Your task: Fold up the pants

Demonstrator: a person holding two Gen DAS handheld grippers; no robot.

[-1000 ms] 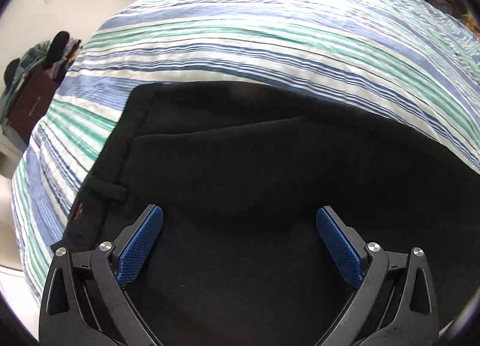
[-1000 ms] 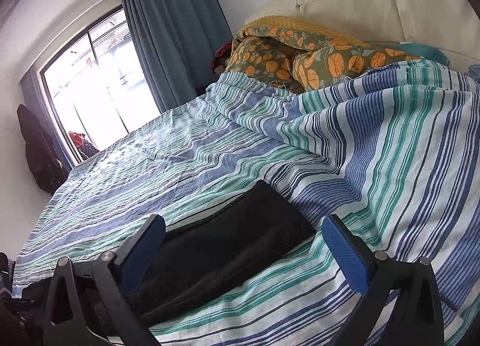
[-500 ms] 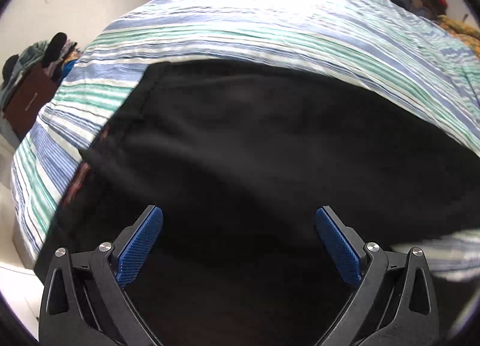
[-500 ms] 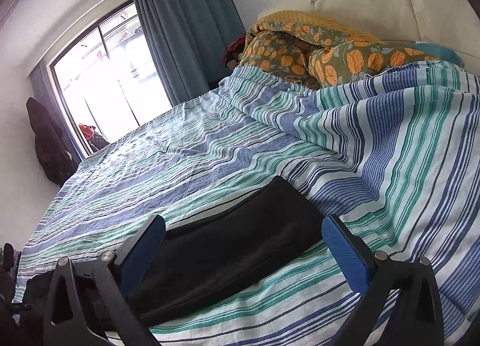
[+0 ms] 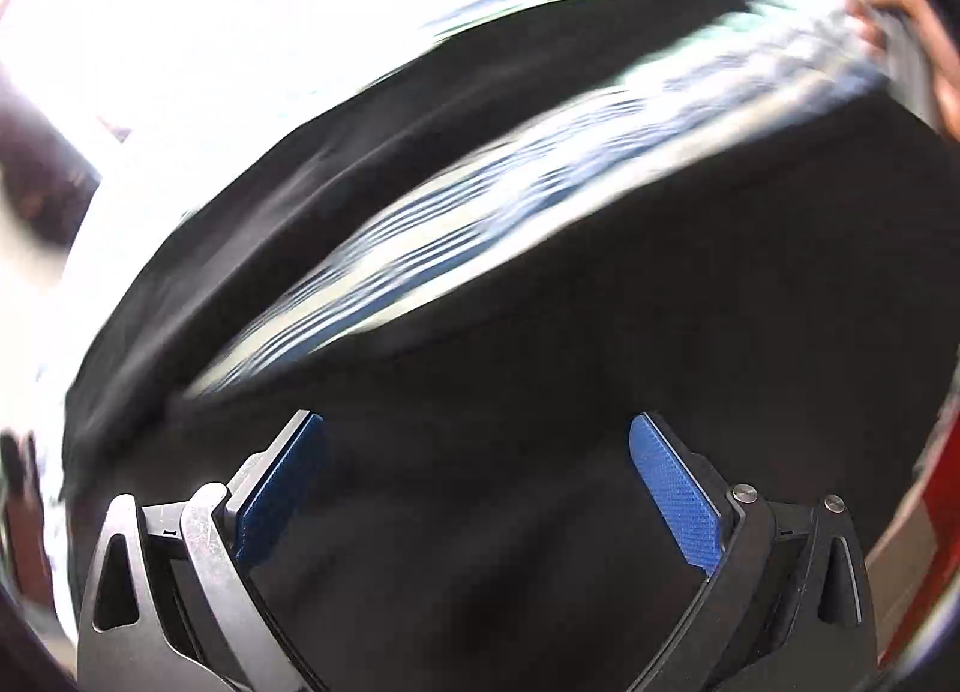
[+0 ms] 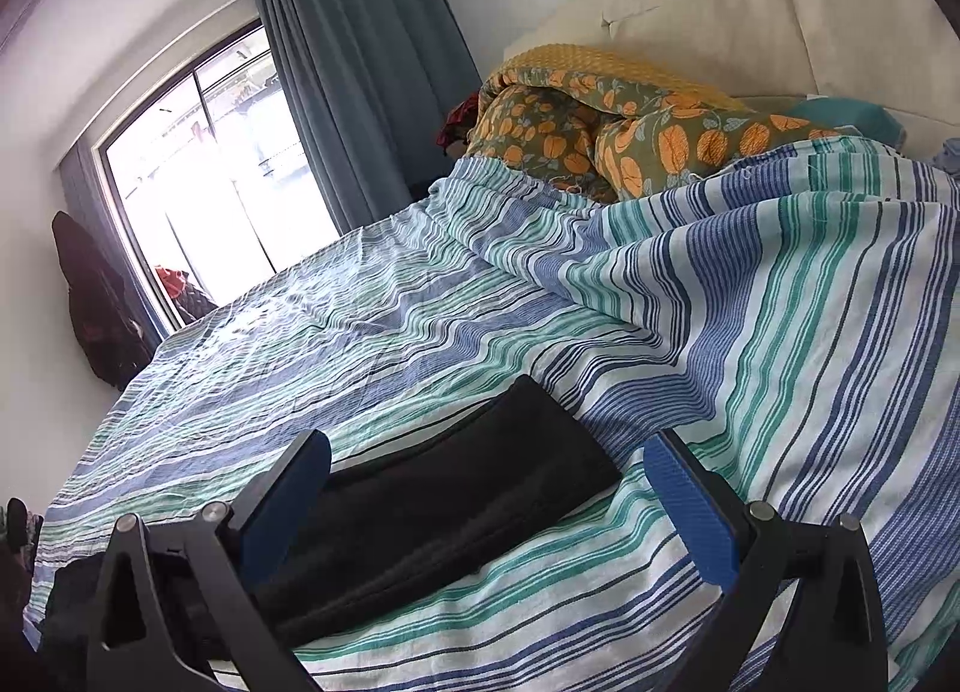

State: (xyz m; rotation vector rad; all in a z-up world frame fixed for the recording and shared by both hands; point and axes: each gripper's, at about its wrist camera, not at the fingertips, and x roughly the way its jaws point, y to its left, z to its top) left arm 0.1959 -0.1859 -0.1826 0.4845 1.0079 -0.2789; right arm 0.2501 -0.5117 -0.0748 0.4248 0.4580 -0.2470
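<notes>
Left wrist view: the left gripper (image 5: 477, 488) is hanging close over the black pants (image 5: 540, 392), its two blue-padded fingers (image 5: 672, 488) standing wide apart with only dark cloth showing between them; whether the pads are touching the cloth cannot be told. The picture is heavily smeared. A band of the striped bedsheet (image 5: 456, 224) is running diagonally between two dark stretches of the pants (one stretch filling the lower part of the view, the other arching along the upper left). At the upper right edge a blurred hand (image 5: 912, 32) is showing beside the sheet.

Right wrist view: the right gripper (image 6: 487, 503) is pointing low across the bed, its jaws likewise spread wide and gripping nothing. One leg end of the pants (image 6: 456, 506) is lying flat on the striped bedsheet (image 6: 780, 332), running from the lower left toward the middle, its squared end lying between the two blue fingers (image 6: 690, 512) as the camera sees it. Farther up the bed, a rumpled quilt with an orange leaf pattern (image 6: 612, 122) is lying against the cream padded headboard (image 6: 750, 2). A blue curtain (image 6: 372, 92) is hanging beside a bright window (image 6: 210, 182), and a dark garment (image 6: 99, 302) is hanging on the wall at left.
</notes>
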